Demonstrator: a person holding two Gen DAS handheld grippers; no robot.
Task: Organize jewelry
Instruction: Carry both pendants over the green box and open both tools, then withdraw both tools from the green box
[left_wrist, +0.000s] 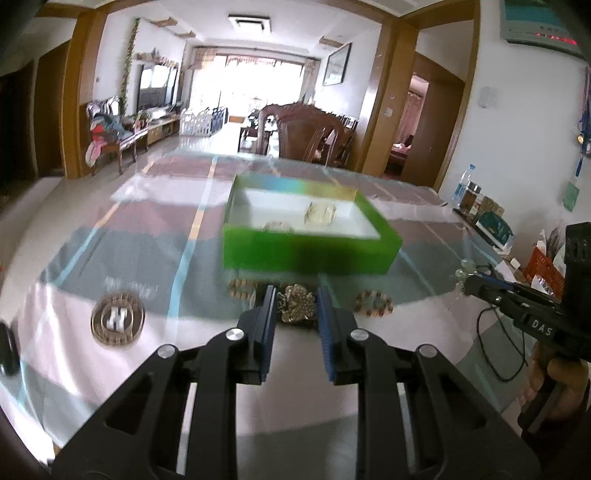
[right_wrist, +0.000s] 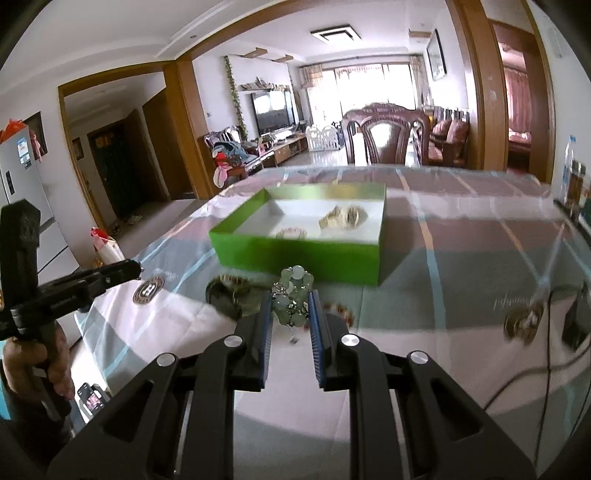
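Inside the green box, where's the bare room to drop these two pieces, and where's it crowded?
The green box has a bare white floor along its left wall and far left corner. Its near middle holds a small beaded piece, and right of centre lies a pale gold cluster. The tablecloth just before the box is crowded with loose jewelry.

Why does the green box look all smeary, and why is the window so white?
In the left wrist view the shallow green cardboard box is smeared by motion blur, and the gold-coloured brooch between the left gripper pads is soft too. In the right wrist view the box is sharper. In both, daylight washes out the far window, and the fisheye lens bends the walls.
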